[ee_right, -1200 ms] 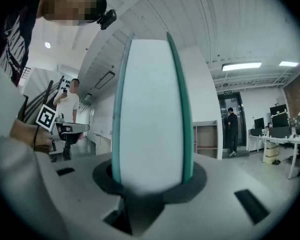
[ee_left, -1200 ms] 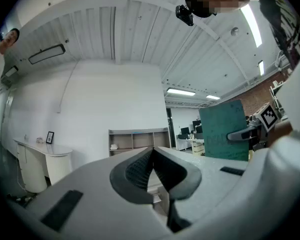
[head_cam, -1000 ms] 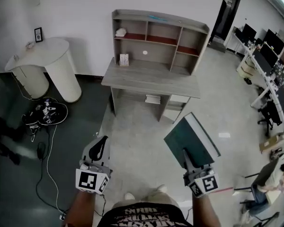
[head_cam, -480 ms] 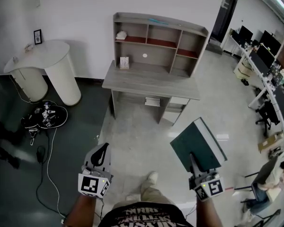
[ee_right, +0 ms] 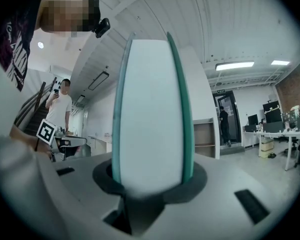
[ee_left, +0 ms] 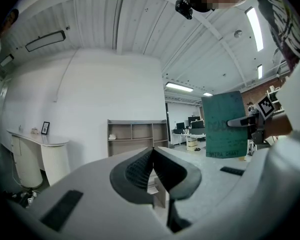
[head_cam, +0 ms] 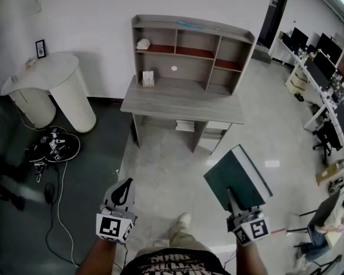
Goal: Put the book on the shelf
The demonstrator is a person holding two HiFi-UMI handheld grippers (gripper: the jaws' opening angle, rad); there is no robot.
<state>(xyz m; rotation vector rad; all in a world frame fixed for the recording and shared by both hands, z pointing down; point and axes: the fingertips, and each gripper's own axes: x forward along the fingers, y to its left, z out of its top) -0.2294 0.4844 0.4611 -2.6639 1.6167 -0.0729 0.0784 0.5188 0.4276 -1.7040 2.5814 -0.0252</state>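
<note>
A thick book with a dark green cover is clamped in my right gripper, low at the right of the head view. In the right gripper view its white page edge fills the space between the jaws. From the left gripper view the book hangs at the right. My left gripper is shut with nothing in it, its jaws meeting. The grey shelf unit stands on a desk against the far wall, well ahead of both grippers. Its compartments hold a few small items.
A white rounded counter stands left of the desk. A black device with cables lies on the dark floor at the left. Office desks with monitors and a seated person are at the right. My shoe shows below.
The view has shifted slightly as I step forward; a foot has moved. Both grippers keep nearly the same places and the book stays clamped.
</note>
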